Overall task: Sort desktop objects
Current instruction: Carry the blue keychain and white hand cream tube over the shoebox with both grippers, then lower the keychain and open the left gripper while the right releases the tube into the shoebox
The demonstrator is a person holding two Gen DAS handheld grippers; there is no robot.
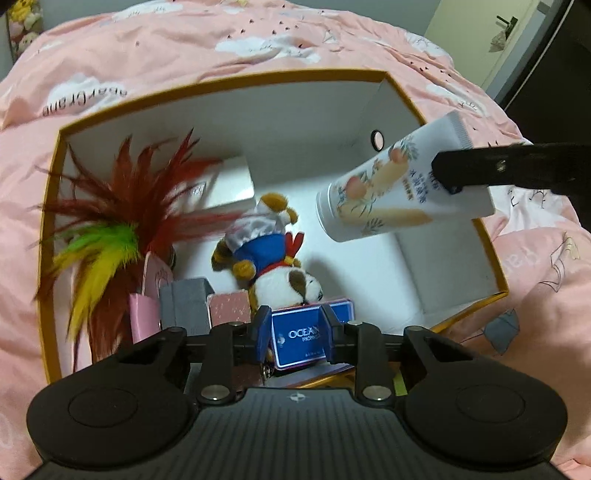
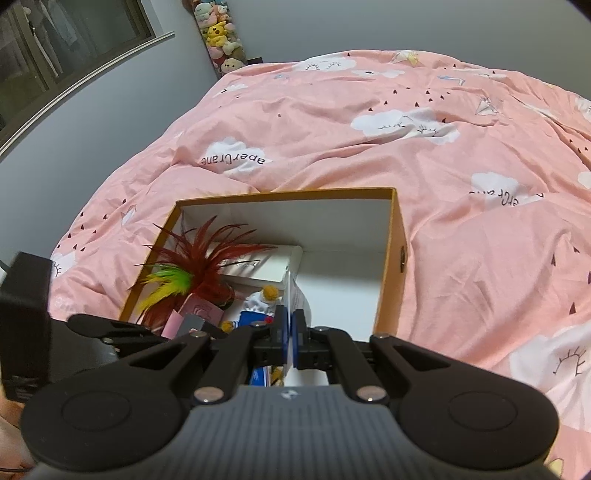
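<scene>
An open box with orange rim (image 1: 229,83) and white inside lies on the pink bed; it also shows in the right wrist view (image 2: 391,266). Inside lie a red, green and yellow feather toy (image 1: 122,221), a plush dog (image 1: 273,254), a white carton (image 1: 232,184), a blue OCEAN card box (image 1: 299,338), a grey block (image 1: 188,302) and a pink block (image 1: 229,308). My left gripper (image 1: 295,328) is open over the box's near edge, its fingers either side of the card box. My right gripper (image 2: 291,332) is shut on a white peach-print tube (image 1: 391,188), held above the box's right half.
The pink cloud-print duvet (image 2: 369,129) surrounds the box on all sides. A stack of plush toys (image 2: 219,33) hangs at the far wall by a window. A dark door and wall stand at the far right (image 1: 554,74).
</scene>
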